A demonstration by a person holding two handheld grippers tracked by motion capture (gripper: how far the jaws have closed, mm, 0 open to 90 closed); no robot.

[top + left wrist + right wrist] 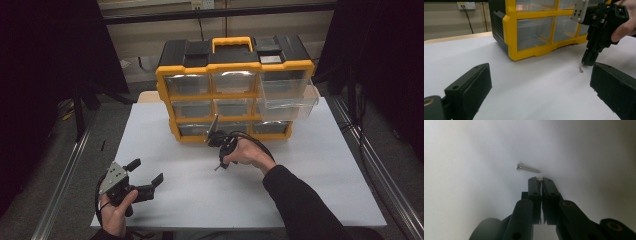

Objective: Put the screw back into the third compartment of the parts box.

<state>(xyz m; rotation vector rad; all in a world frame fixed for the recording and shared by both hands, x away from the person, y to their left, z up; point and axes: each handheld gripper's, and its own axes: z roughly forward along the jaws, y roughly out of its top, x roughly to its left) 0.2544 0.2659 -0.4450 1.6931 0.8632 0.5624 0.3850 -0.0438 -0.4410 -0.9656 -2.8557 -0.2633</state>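
Right tool: pinched on small screw | left tool: wide | white tabletop, dark room

Whatever small shiny bit sits pinched at the right claw tip is too tiny to identify.

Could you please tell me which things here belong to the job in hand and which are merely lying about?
In the job: right gripper, shut beside the loose screw; drawer cabinet with its pulled-out drawer.
Lying about: left gripper, open and idle; wall socket.
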